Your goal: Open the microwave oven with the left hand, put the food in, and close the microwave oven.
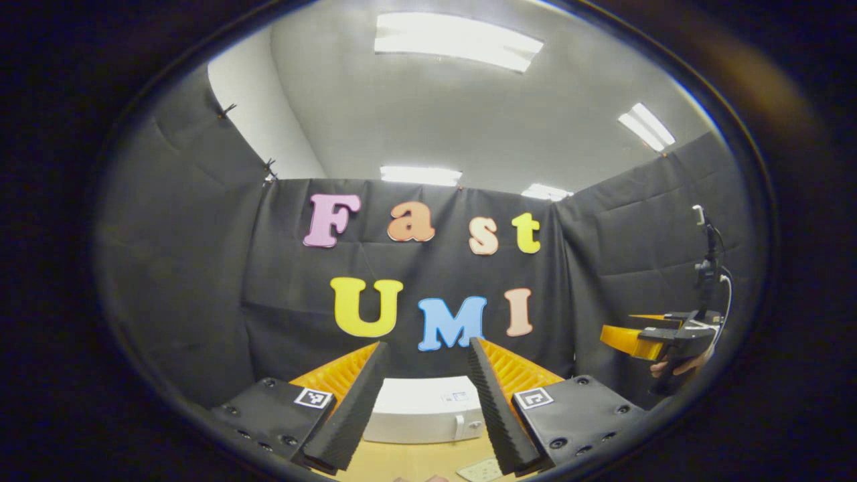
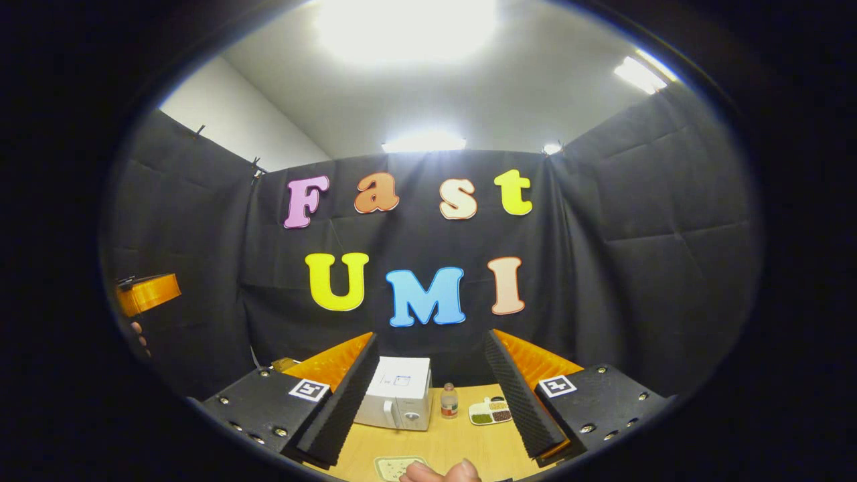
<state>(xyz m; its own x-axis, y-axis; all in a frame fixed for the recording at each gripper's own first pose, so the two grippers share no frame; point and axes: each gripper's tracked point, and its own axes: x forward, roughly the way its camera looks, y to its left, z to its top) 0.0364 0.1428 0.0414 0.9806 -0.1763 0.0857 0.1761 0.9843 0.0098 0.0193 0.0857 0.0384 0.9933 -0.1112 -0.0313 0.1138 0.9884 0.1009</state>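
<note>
Left gripper (image 1: pixel 418 402): fingers spread, nothing held; white box-shaped microwave oven (image 1: pixel 428 415), door closed, seen at lower centre between them. Right gripper (image 2: pixel 428 395): fingers spread, nothing held; food tray (image 2: pixel 490 411) at lower centre, right of a small bottle (image 2: pixel 449 400).

Microwave (image 2: pixel 396 400) left of bottle (image 2: pixel 449 400); tray (image 2: pixel 491 411) right of it.

Our left tongs (image 1: pixel 422 402) carry ridged pads on orange ribbed backing, black screwed plates and 2 square tags. Our right tongs (image 2: pixel 432 395) match: ridged pads, orange backing, screwed plates, 2 tags.
</note>
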